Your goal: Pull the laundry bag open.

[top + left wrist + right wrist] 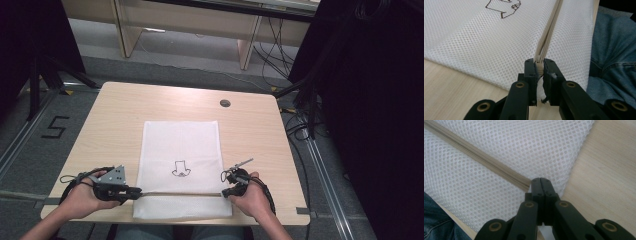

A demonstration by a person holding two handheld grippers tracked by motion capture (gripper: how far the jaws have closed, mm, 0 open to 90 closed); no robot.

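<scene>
Two grippers' fingers (539,65) at zipper (181,193) ends.

1. We see the left gripper (539,65) with its two black jaws closed on the small beige zipper pull (539,65) of a white mesh bag (486,42).
2. From the pull we follow the beige zipper (550,27) up and away across the mesh toward the top edge.
3. We note a dark line drawing (506,7) printed on the mesh at upper left.
4. We find the bag lying on a light wooden table (451,87), and blue denim (614,57) showing at right.
</scene>
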